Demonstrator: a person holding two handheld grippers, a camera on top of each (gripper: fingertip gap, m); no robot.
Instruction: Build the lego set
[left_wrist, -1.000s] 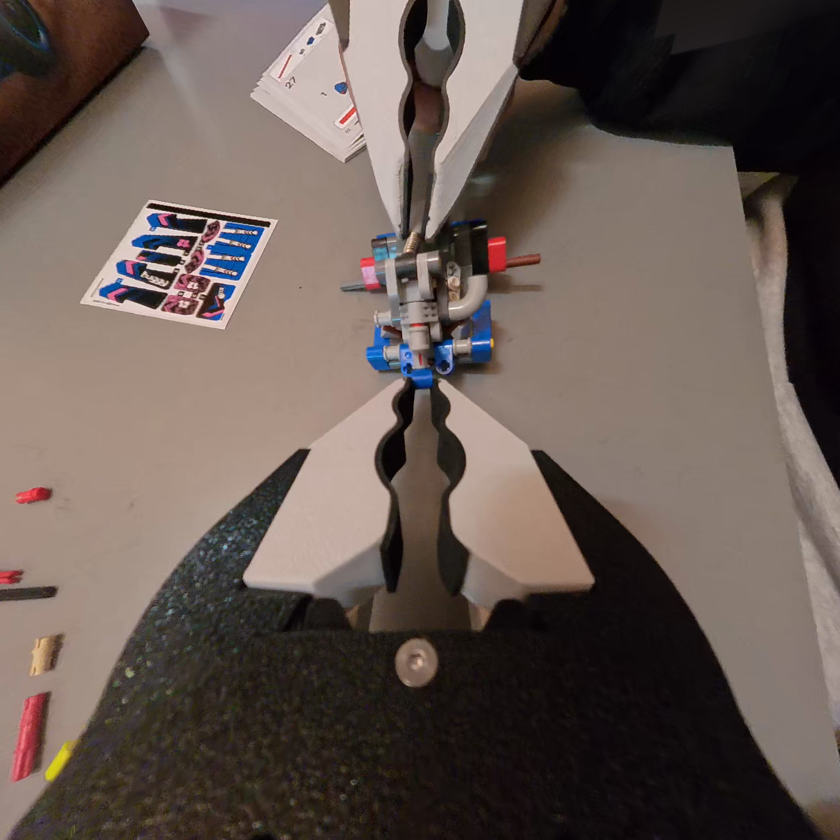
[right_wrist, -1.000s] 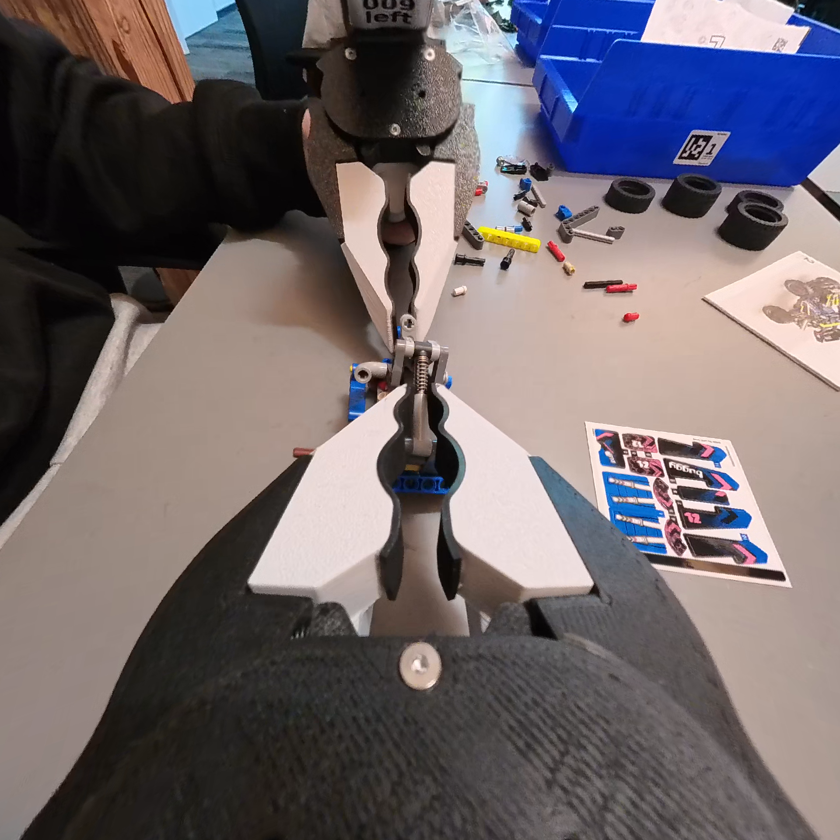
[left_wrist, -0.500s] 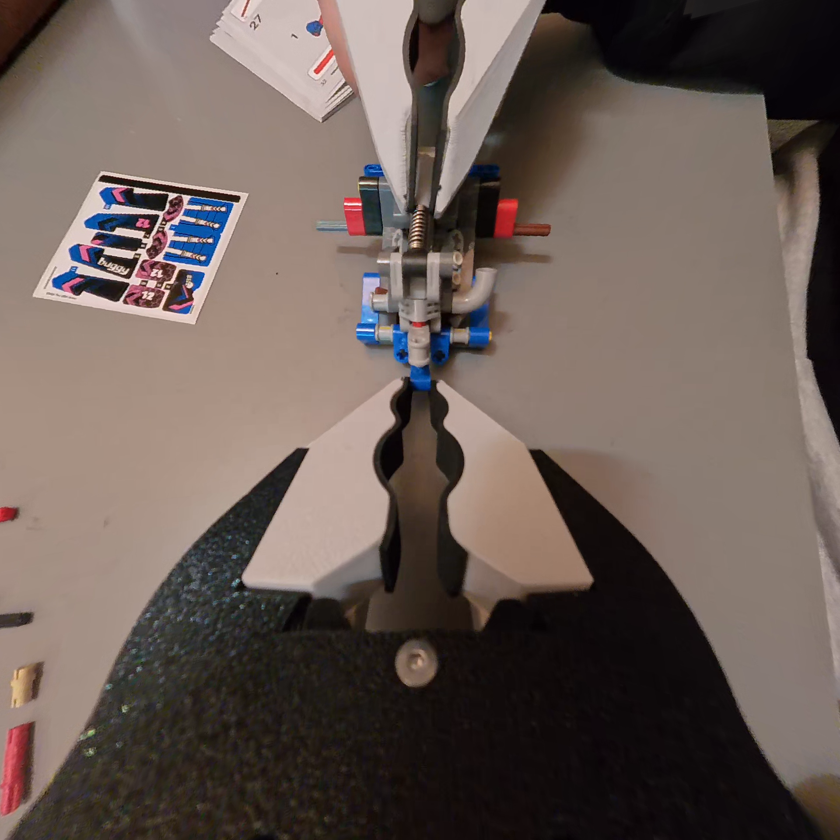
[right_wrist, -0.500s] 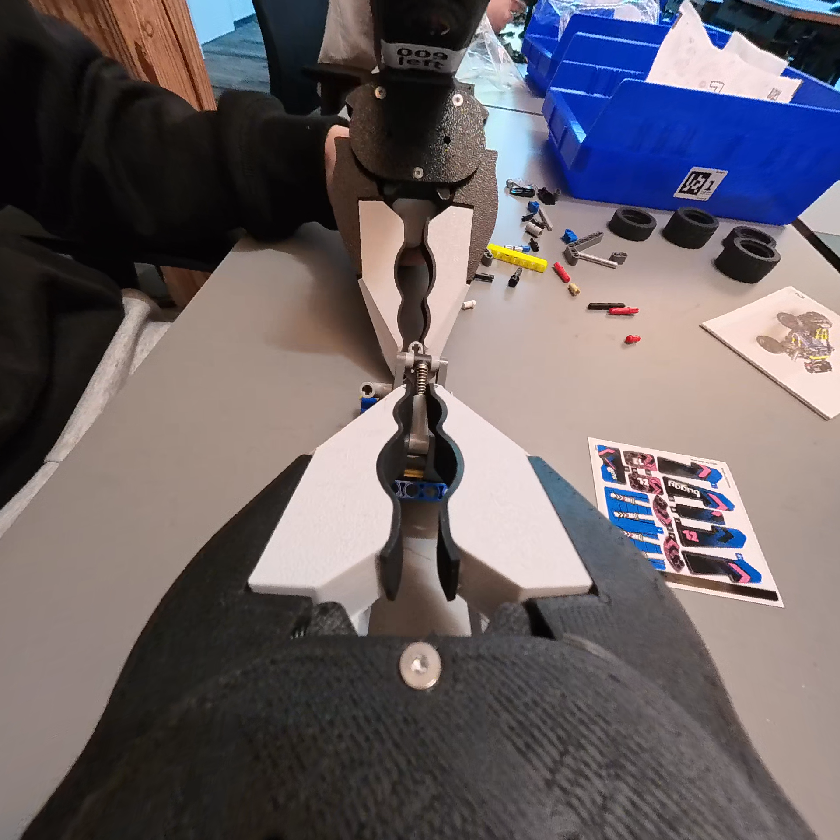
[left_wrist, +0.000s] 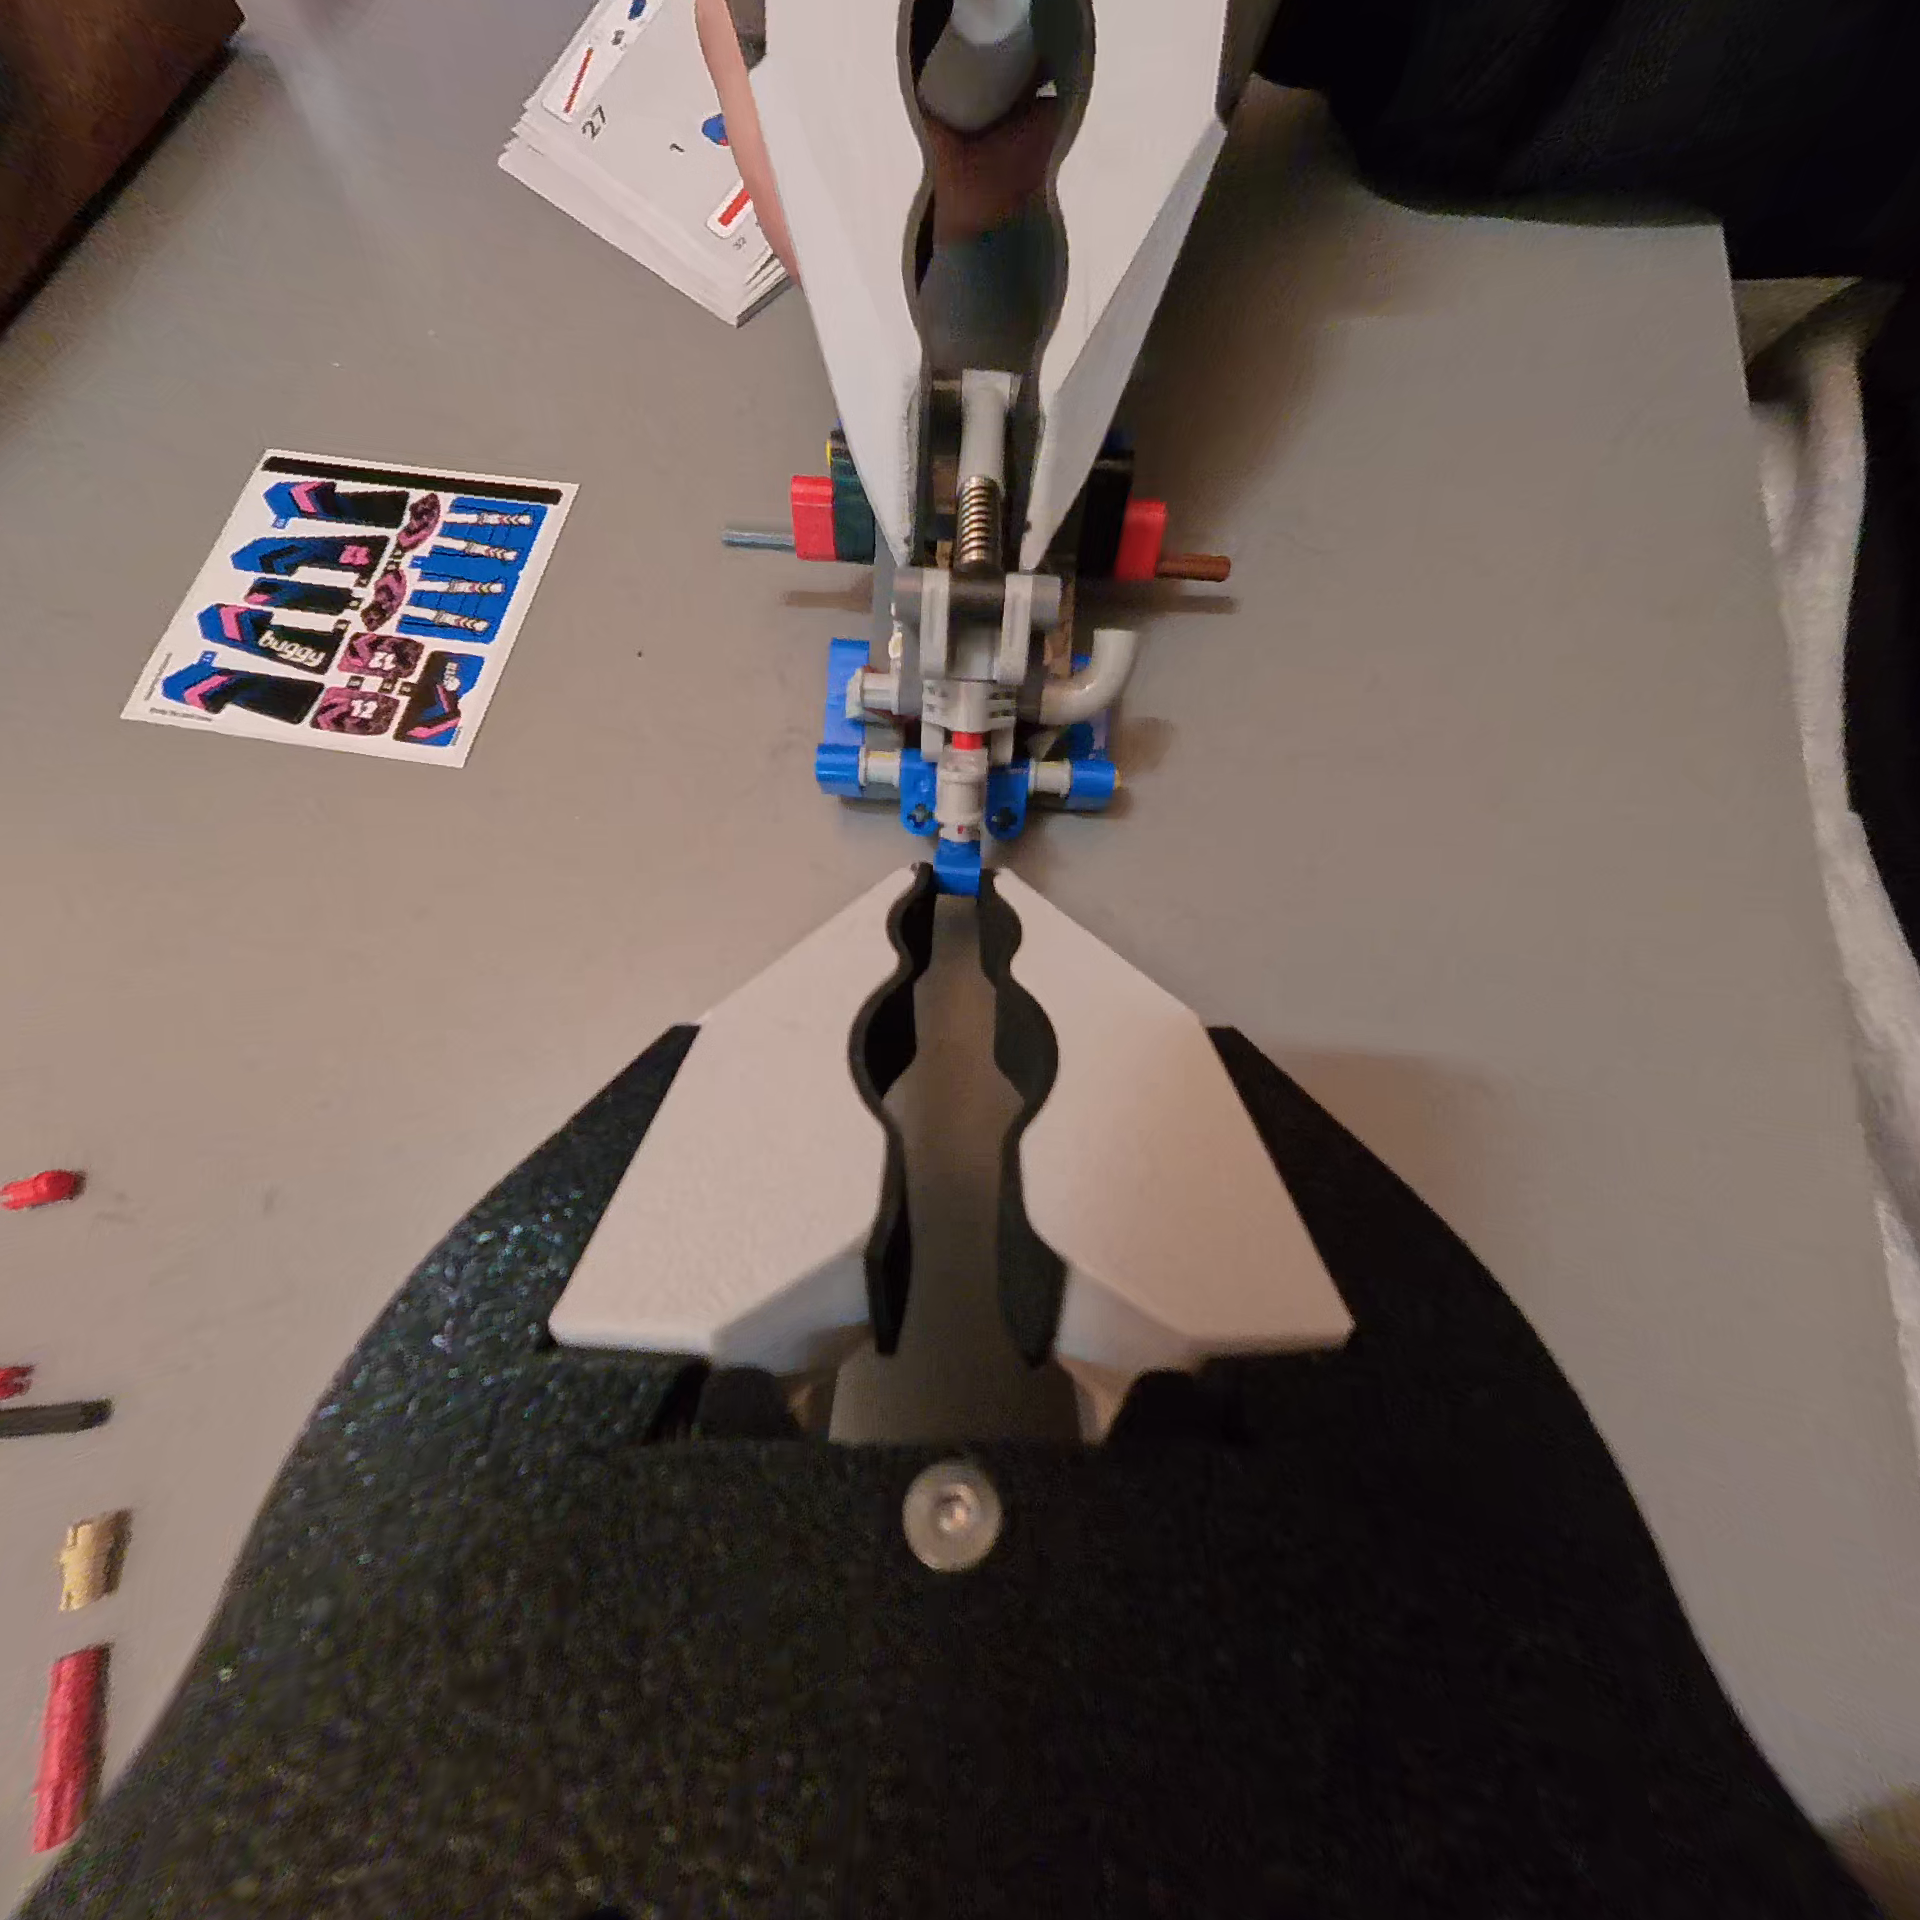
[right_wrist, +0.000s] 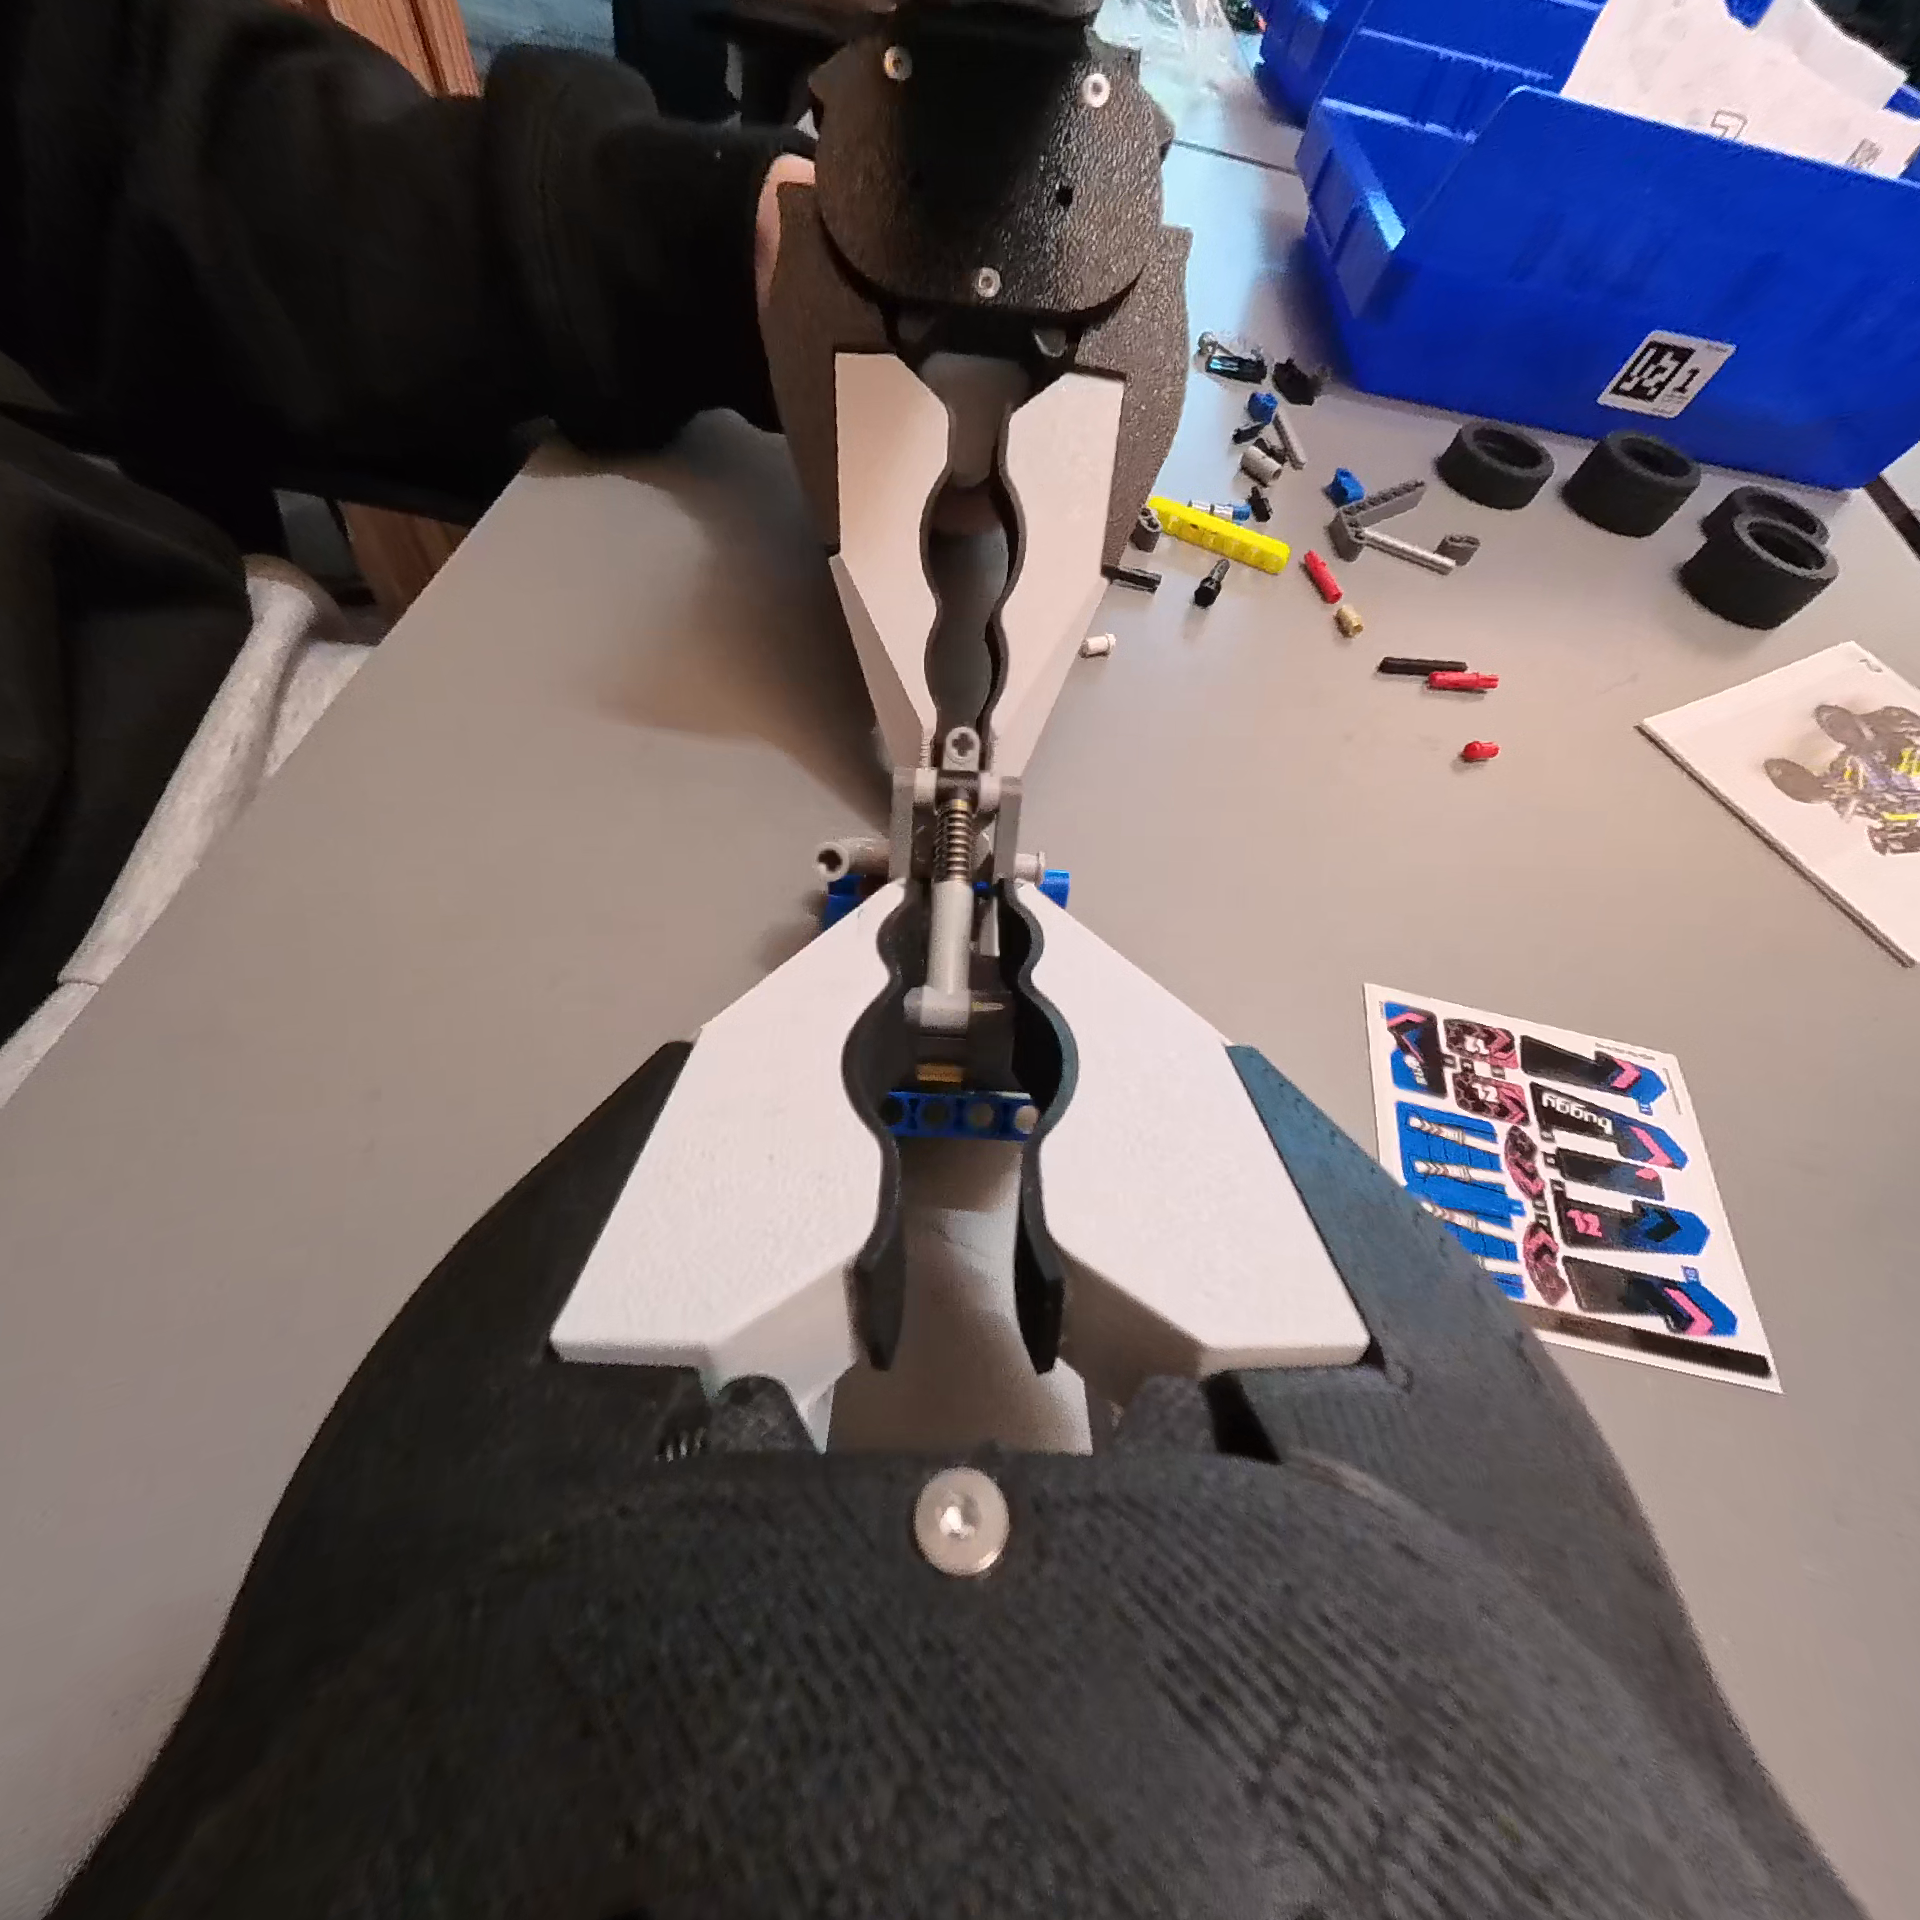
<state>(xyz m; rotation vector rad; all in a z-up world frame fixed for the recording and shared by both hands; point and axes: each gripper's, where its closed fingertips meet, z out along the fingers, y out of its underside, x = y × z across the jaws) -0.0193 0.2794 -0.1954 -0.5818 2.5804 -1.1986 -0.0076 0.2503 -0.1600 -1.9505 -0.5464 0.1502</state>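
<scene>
Blue-and-grey lego chassis assembly (left_wrist: 966, 717) with a spring shock absorber: on the grey desk (left_wrist: 1403, 831), between both tongs. Left tongs (left_wrist: 954, 883): clamped on its blue end stub. Right tongs (right_wrist: 951, 904): closed around its body, straddling the shock absorber. Sticker sheet (left_wrist: 348, 608), loose small parts (right_wrist: 1351, 561) and black tyres (right_wrist: 1631, 483): well apart on the desk.

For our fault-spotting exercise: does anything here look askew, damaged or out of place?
Nothing stands out: the model sits level on the table, the sticker sheet lies flat, and loose parts are merely scattered.
</scene>
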